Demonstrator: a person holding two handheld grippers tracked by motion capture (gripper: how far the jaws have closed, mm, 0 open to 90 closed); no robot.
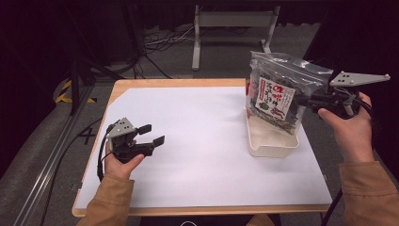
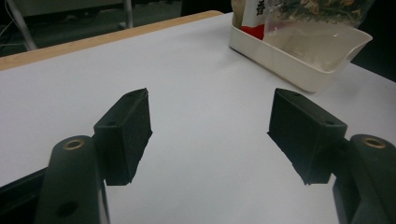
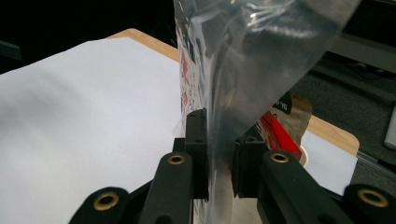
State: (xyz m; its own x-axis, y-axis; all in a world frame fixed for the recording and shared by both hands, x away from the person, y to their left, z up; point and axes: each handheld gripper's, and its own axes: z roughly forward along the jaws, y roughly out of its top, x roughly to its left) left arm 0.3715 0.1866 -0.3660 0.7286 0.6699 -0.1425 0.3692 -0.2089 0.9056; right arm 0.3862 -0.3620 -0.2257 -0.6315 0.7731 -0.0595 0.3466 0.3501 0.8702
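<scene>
A clear plastic bag of dark dried food with a red-and-white label [image 1: 275, 92] hangs over a cream tray [image 1: 271, 140] at the table's right. My right gripper [image 1: 314, 100] is shut on the bag's edge; the plastic [image 3: 243, 84] is pinched between its black pads [image 3: 198, 149]. The bag's lower end dips into the tray [image 2: 299, 63]. Low over the white sheet at the left, my left gripper [image 1: 151, 134] is open, its two pads [image 2: 128, 133] wide apart with nothing between them, pointing toward the tray.
A white sheet [image 1: 197, 146] covers most of the wooden table [image 1: 141, 84]. A second red package [image 3: 280, 135] shows behind the bag. Beyond the far edge are a metal stand [image 1: 233, 28], floor cables [image 1: 160, 42] and a dark rail at left.
</scene>
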